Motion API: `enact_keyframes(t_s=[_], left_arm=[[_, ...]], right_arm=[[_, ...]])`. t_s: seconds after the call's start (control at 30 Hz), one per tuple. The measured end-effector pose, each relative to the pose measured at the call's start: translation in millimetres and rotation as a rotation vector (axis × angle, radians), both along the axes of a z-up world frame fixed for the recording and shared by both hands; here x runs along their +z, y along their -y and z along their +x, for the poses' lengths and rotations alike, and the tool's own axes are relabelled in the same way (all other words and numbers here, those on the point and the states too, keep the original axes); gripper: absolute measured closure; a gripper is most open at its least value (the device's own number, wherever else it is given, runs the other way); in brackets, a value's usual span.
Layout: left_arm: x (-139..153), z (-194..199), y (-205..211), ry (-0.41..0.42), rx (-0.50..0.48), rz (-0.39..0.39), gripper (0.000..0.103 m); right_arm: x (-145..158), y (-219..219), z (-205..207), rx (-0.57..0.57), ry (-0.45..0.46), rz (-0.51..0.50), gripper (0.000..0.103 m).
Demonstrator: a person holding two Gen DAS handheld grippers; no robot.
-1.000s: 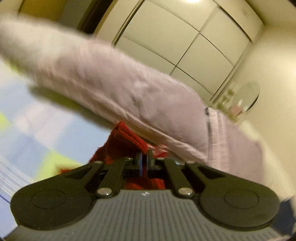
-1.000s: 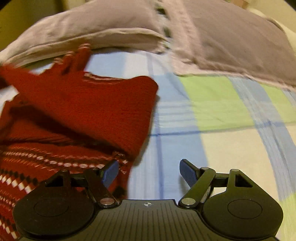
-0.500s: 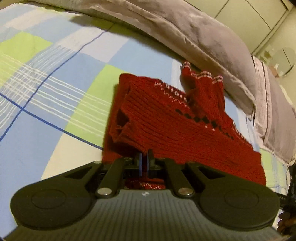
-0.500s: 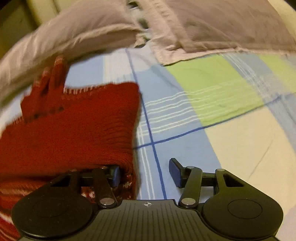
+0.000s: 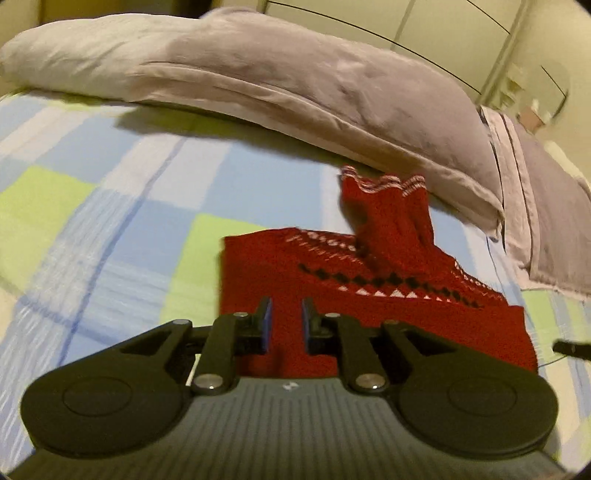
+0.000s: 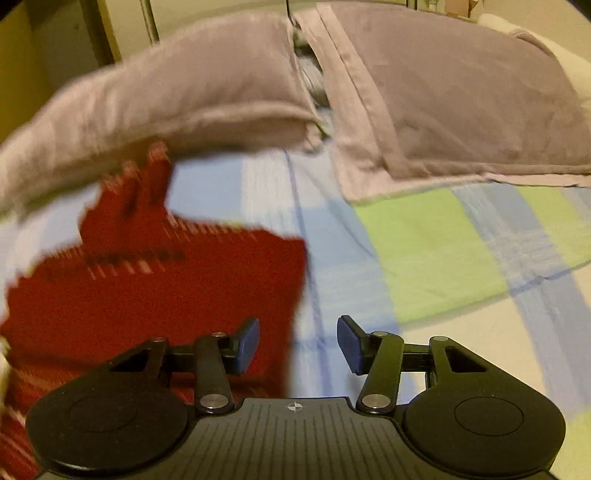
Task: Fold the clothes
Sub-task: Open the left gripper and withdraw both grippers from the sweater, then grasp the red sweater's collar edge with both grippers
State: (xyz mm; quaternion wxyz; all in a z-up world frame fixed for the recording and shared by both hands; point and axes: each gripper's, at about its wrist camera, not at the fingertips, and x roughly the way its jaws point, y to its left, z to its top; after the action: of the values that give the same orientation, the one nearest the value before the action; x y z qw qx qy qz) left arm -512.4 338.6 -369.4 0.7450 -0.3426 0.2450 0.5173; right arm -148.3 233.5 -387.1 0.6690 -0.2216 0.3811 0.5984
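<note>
red sweater [image 5: 369,295], left tongs [image 5: 286,325] apart, wardrobe [image 5: 424,26] left-view only

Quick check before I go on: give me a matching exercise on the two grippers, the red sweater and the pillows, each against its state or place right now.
Things:
1. left gripper
2. right gripper
3. red sweater
4. grey pillows

States or places:
A. lying folded on the checked bedsheet, sleeves sticking up toward the pillows
B. fingers open with a narrow gap, above the sweater's near part, gripping nothing
C. side by side along the far edge of the bed
D. fingers wide apart, above the sweater's right edge and bare sheet

Pairs: 1-B, 2-D, 3-A, 4-C
</note>
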Motion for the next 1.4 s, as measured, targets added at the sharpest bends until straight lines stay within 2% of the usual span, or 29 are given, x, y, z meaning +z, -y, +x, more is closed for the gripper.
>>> enact_keyframes(t_s=[0.17, 0.3, 0.37, 0.43, 0.47, 0.53, 0.57, 0.67, 0.7, 0.73, 0.8, 0.87, 1.03, 1.1, 1.17, 1.2, 1.23, 1.27, 1.3, 1.4], left_arm=[[-44, 9, -24, -0.056, 0.038, -0.125, 0.091], [-35, 3, -19, -0.024, 0.048, -0.109, 0.092], [-30, 1, -15, -0.006, 0.046, -0.090, 0.091], [-41, 5, -21, -0.089, 0.030, -0.152, 0.089], [-44, 7, -24, -0.112, 0.029, -0.169, 0.090], [-35, 6, -32, -0.083, 0.042, -0.189, 0.093], [-25, 5, -35, -0.050, 0.041, -0.173, 0.093], [4, 6, -51, 0.032, 0.008, -0.100, 0.092], [7, 8, -62, 0.045, -0.001, -0.094, 0.090], [7, 12, -76, 0.064, -0.006, -0.097, 0.083], [0, 24, -108, 0.106, -0.014, -0.117, 0.076], [-13, 41, -140, 0.152, -0.018, -0.154, 0.074], [-43, 92, -198, 0.168, -0.012, -0.197, 0.057], [-54, 104, -217, 0.177, 0.001, -0.215, 0.057], [-65, 110, -230, 0.225, 0.009, -0.247, 0.057], [-69, 112, -233, 0.245, -0.001, -0.255, 0.061], [-71, 114, -235, 0.258, -0.017, -0.256, 0.071], [-74, 117, -237, 0.271, -0.033, -0.257, 0.081], [-74, 119, -237, 0.279, -0.061, -0.255, 0.099], [-53, 111, -220, 0.314, -0.133, -0.153, 0.100]], right_arm=[[-30, -27, 0, 0.015, -0.008, -0.049, 0.052], [-54, -48, 1, 0.027, -0.010, -0.093, 0.052], [-43, -44, 1, 0.033, 0.009, -0.045, 0.052], [-36, -43, -1, 0.056, -0.005, -0.004, 0.052], [-39, -47, -2, 0.074, -0.015, -0.022, 0.052], [-55, -61, -4, 0.096, 0.009, -0.141, 0.052], [-53, -66, -2, 0.098, 0.001, -0.147, 0.052], [-36, -81, 5, 0.105, -0.033, -0.107, 0.052], [-29, -89, 6, 0.115, -0.038, -0.080, 0.052], [-24, -99, 7, 0.126, -0.059, -0.057, 0.052], [-22, -130, 4, 0.150, -0.126, -0.036, 0.052], [-23, -164, -2, 0.182, -0.200, -0.013, 0.052], [-35, -245, -37, 0.229, -0.419, -0.004, 0.052], [-43, -263, -47, 0.219, -0.413, -0.015, 0.052], [-52, -281, -56, 0.206, -0.400, -0.030, 0.052], [-56, -290, -61, 0.199, -0.393, -0.038, 0.052], [-61, -299, -65, 0.192, -0.387, -0.045, 0.057], [-65, -304, -66, 0.194, -0.386, -0.054, 0.092], [-68, -306, -66, 0.191, -0.388, -0.059, 0.098], [-56, -285, -57, 0.184, -0.413, 0.024, 0.099]])
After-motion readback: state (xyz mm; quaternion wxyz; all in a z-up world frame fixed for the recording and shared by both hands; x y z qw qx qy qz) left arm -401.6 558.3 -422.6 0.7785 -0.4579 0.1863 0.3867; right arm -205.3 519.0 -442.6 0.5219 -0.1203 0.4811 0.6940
